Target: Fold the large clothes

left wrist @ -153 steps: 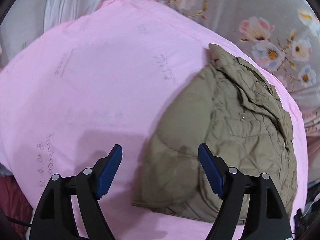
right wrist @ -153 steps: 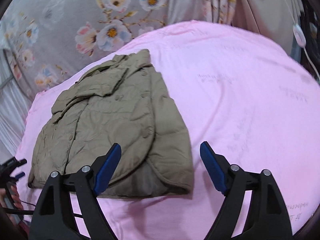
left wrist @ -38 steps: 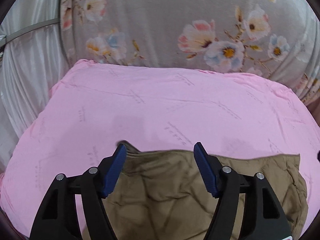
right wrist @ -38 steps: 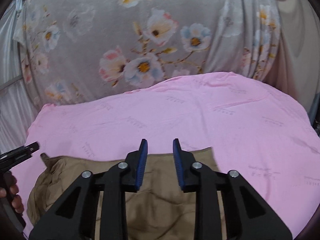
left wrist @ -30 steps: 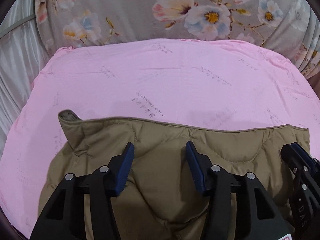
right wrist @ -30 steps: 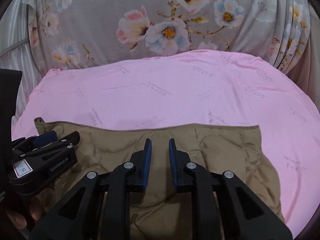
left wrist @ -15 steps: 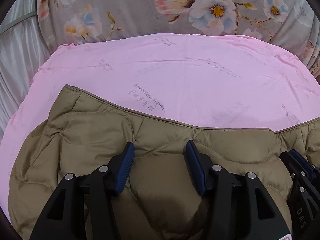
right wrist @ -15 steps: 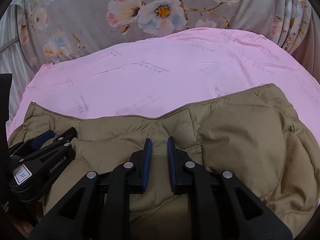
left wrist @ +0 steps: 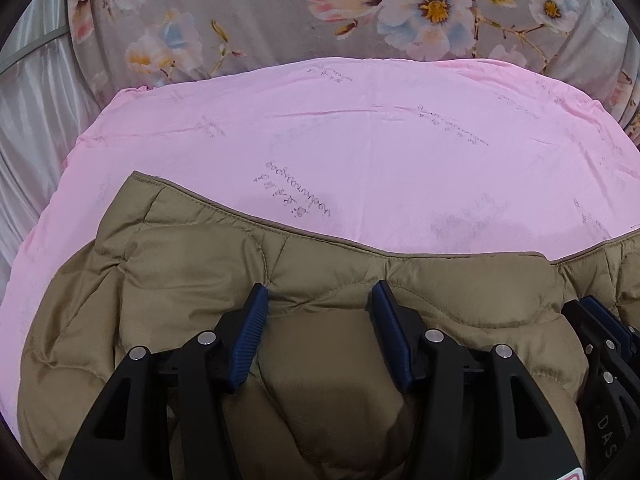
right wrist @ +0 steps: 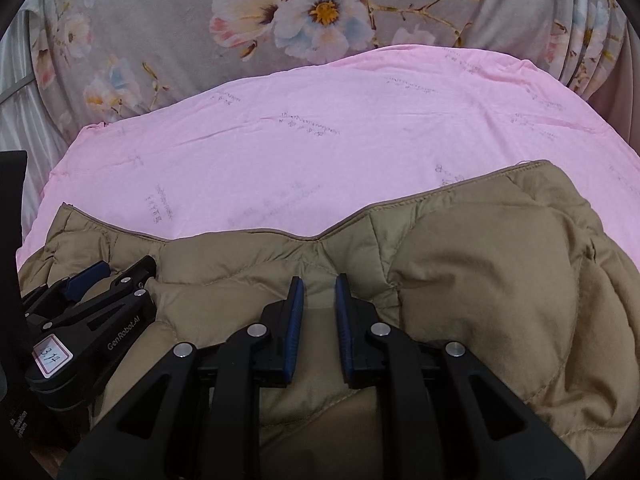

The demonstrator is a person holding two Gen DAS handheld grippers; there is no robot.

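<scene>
An olive quilted jacket [left wrist: 192, 264] lies on the pink sheet [left wrist: 360, 132], its far hem running across both views; it also shows in the right wrist view [right wrist: 480, 264]. My left gripper [left wrist: 320, 296] is partly closed on a bulging fold of the jacket between its blue pads. My right gripper [right wrist: 319, 286] is nearly shut, pinching a fold of the jacket. The right gripper's body shows at the left wrist view's right edge [left wrist: 604, 344]; the left gripper shows in the right wrist view [right wrist: 88, 312].
The pink sheet [right wrist: 320, 140] covers a bed that stretches beyond the jacket. A grey floral curtain [left wrist: 360, 12] hangs behind it. White drapes [left wrist: 28, 92] hang at the far left.
Both grippers closed on the jacket and carried its hem forward over the sheet; over the last half second the jacket has spread a little further and the grippers barely moved.
</scene>
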